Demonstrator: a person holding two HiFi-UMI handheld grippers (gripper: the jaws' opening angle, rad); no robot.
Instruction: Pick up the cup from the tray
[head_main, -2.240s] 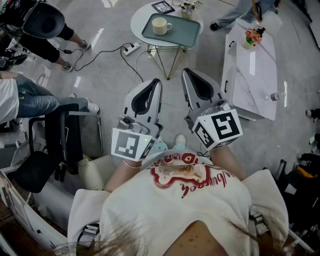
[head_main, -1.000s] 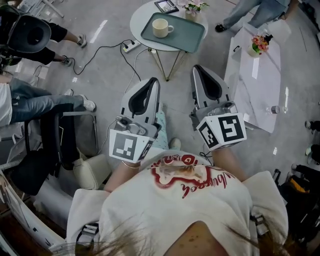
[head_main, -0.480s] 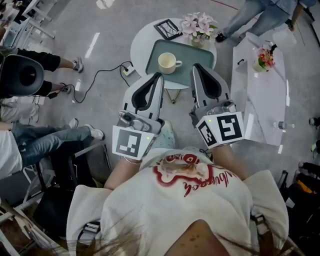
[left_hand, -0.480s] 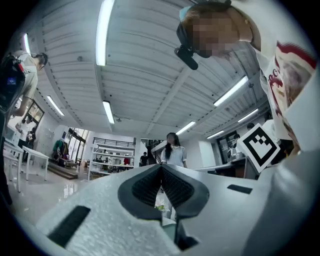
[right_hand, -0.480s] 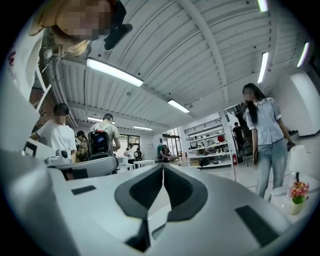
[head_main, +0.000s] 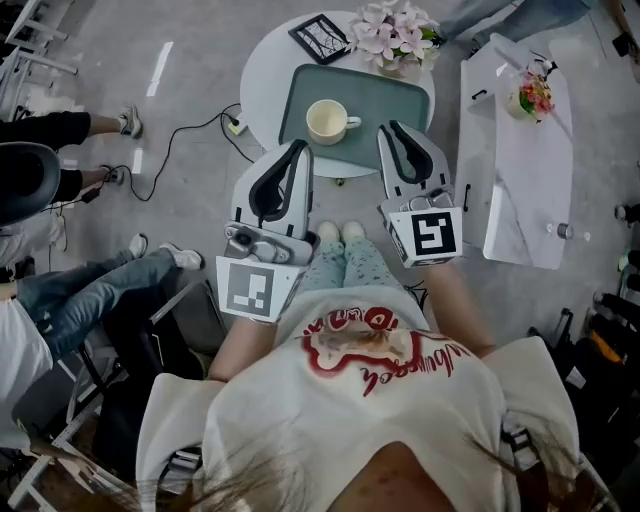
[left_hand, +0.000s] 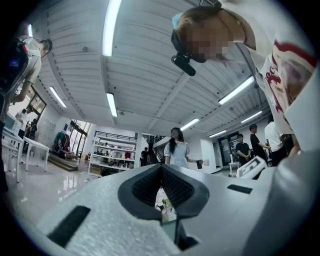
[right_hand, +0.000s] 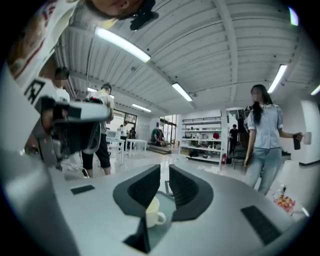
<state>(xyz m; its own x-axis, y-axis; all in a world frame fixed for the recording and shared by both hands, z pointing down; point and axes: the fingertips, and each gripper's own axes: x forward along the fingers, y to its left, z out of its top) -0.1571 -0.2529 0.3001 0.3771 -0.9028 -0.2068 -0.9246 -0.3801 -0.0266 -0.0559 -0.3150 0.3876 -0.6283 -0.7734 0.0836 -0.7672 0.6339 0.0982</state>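
A cream cup (head_main: 325, 121) with its handle to the right stands on a green tray (head_main: 392, 98) on a small round white table (head_main: 262, 75). My left gripper (head_main: 300, 147) hovers at the table's near edge, just below and left of the cup, with its jaws meeting at the tips and nothing between them. My right gripper (head_main: 390, 128) is over the tray's near right part, apart from the cup, with a narrow gap between its tips. In the right gripper view (right_hand: 165, 167) the cup (right_hand: 153, 213) and tray (right_hand: 167, 206) show through the jaws. The left gripper view (left_hand: 161, 168) shows only flowers (left_hand: 164, 203).
A vase of pink flowers (head_main: 390, 35) and a dark framed picture (head_main: 322, 35) stand behind the tray. A long white table (head_main: 515, 160) with a flower pot (head_main: 535, 95) is at the right. A cable and power strip (head_main: 200, 125) lie on the floor; seated people (head_main: 60, 290) are at the left.
I have come up to the round table. Both grippers went from over bare floor to the table's near edge, on either side of the cup. Their jaws look unchanged.
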